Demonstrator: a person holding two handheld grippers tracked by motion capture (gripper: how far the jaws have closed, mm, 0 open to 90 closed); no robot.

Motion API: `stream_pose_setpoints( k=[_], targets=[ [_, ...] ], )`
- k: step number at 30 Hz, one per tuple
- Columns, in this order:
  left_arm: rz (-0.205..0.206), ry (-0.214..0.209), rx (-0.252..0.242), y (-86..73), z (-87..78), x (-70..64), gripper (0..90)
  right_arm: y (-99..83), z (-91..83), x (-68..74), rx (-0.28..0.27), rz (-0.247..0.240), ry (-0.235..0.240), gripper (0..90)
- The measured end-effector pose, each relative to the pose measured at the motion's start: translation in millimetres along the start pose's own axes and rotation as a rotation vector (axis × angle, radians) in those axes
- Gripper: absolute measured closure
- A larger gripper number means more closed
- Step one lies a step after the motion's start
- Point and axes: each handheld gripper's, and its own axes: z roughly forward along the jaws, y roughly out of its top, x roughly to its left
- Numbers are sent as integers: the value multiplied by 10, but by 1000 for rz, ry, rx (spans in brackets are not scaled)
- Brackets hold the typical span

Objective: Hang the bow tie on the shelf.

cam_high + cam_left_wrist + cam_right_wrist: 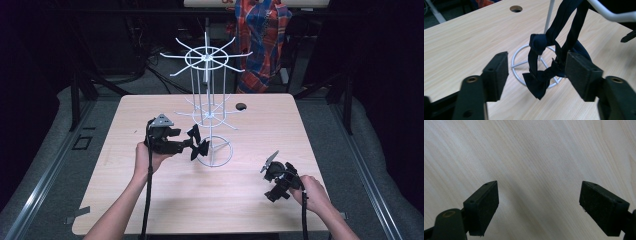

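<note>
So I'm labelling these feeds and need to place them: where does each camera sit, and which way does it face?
High view: above the person's side, looking forward and down at the light wooden table; forearms, both hands, left gripper, right gripper.
Left gripper view: on the left gripper, facing the dark navy bow tie hanging from the white wire rack; open jaws.
Right gripper view: on the right gripper, facing bare tabletop; open jaws.
Shared: high and left gripper views both show rack and bow tie.

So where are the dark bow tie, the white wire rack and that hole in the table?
Bow tie [537, 83], left gripper view: the hanging bow.
White wire rack [205, 56], high view: hub of its top spokes.
Table hole [241, 106], high view: its dark opening.
</note>
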Motion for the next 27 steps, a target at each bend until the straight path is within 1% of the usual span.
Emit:
stream_pose_setpoints(
  k=[4, 5, 6, 7, 9, 12, 13, 16, 21, 27],
  targets=[
    [-5, 19, -6, -30, -93, 22, 270, 2, -1, 3, -2, 0, -2, 156],
    [-9, 15, 0, -38, -111, 32, 250, 2, -1, 6, -5, 2, -2, 156],
    [-15, 17, 4, -49, -126, 37, 232, 5, -8, 8, 2, 0, -3, 156],
    [-18, 22, 6, -60, -141, 43, 218, 4, -8, 10, -3, -5, -5, 156],
    [-23, 20, 19, -82, -174, 44, 187, 6, -23, 18, -5, -13, -7, 155],
    [-13, 44, 30, -107, -214, 35, 160, 11, -27, 25, -3, -15, -6, 155],
    [-13, 44, 32, -111, -225, 38, 159, 12, -23, 23, -2, -13, -7, 155],
    [-20, 53, 34, -135, -282, 47, 128, 10, -9, 12, -2, -10, -5, 156],
    [-28, 74, 41, -175, -349, 64, 92, 15, -28, 26, -5, -19, -8, 155],
    [-24, 100, 68, -244, -444, 35, 56, 12, -29, 24, -1, -28, -10, 155]
  ],
)
